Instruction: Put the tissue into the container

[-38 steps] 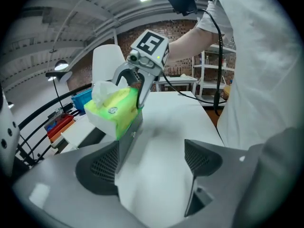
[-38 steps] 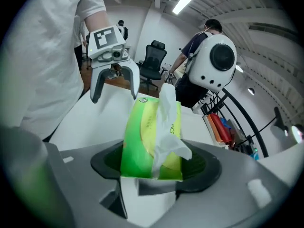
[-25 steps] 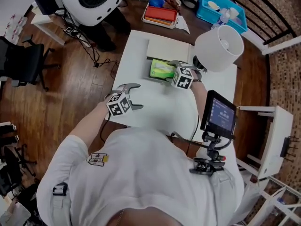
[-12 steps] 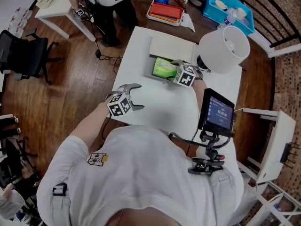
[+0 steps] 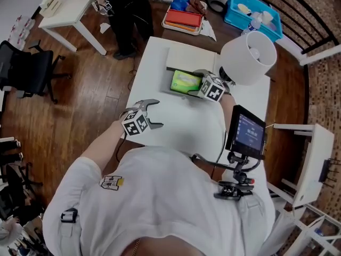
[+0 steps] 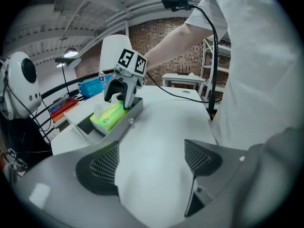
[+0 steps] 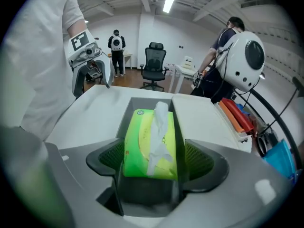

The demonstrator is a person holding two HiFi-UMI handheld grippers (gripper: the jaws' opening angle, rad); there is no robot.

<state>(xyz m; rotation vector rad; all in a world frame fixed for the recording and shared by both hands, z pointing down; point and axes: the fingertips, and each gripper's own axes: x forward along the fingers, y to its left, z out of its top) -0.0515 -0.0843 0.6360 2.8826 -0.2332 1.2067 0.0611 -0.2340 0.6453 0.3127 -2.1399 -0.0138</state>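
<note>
A bright green tissue pack [image 5: 184, 81] with a white tissue sticking out lies inside the grey open container [image 5: 172, 92] on the white table [image 5: 181, 127]. My right gripper [image 5: 199, 84] hovers at the container's near end. In the right gripper view the pack [image 7: 149, 137] lies between the opening jaws of my right gripper [image 7: 152, 163], whose pads stand outside the container walls [image 7: 119, 122] and press on nothing. My left gripper [image 5: 155, 113] hangs open and empty over the table's near left edge, away from the container [image 6: 128, 118].
A flat white lid [image 5: 191, 55] lies behind the container, and a white lamp shade [image 5: 248, 55] stands at the back right. A tablet on a mount [image 5: 246, 132] is at my right. Beyond the table are a red tray [image 5: 182, 17], a blue bin [image 5: 250, 9] and an office chair [image 5: 26, 71].
The right gripper has stayed at the container's end, with the green pack in the container. The left gripper has barely shifted. The view has drifted a little.
</note>
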